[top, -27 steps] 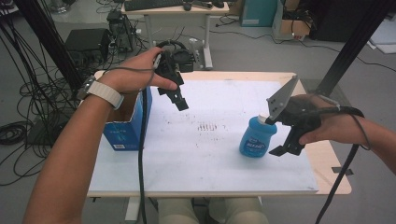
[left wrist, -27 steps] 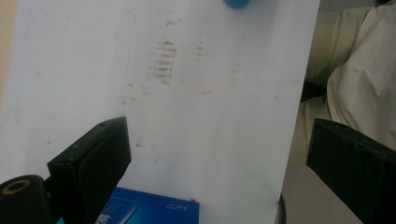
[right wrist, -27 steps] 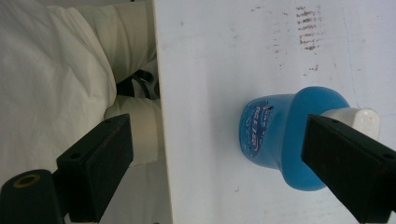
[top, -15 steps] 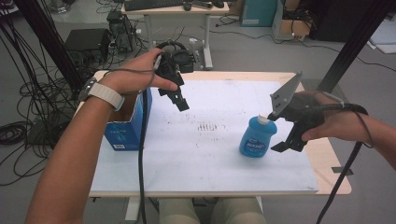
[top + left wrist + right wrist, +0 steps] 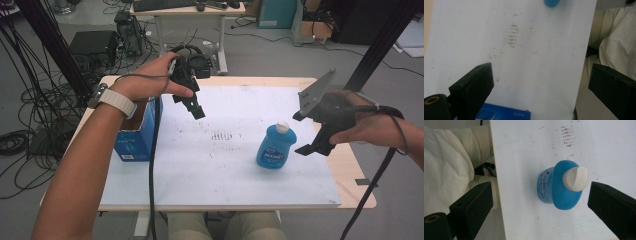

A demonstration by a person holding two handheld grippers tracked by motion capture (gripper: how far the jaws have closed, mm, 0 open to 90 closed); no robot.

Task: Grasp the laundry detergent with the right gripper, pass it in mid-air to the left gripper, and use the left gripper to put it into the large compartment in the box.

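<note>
Standing untouched at the lower right of the counter point(image 5: 320, 195), the blue bottle point(image 5: 273, 148) is approached by the right gripper point(image 5: 320, 131), fingers open; the left gripper point(image 5: 192, 105) is held open, empty; grasping remains.

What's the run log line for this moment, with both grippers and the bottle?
left gripper: open, above board, nothing held | right gripper: open, beside blue bottle, not gripping | bottle: upright, white cap on | blue box: at board's left edge

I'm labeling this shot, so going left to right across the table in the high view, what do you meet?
Blue box → left hand-held gripper → smudged marks on the white board → blue bottle → right hand-held gripper.
</note>
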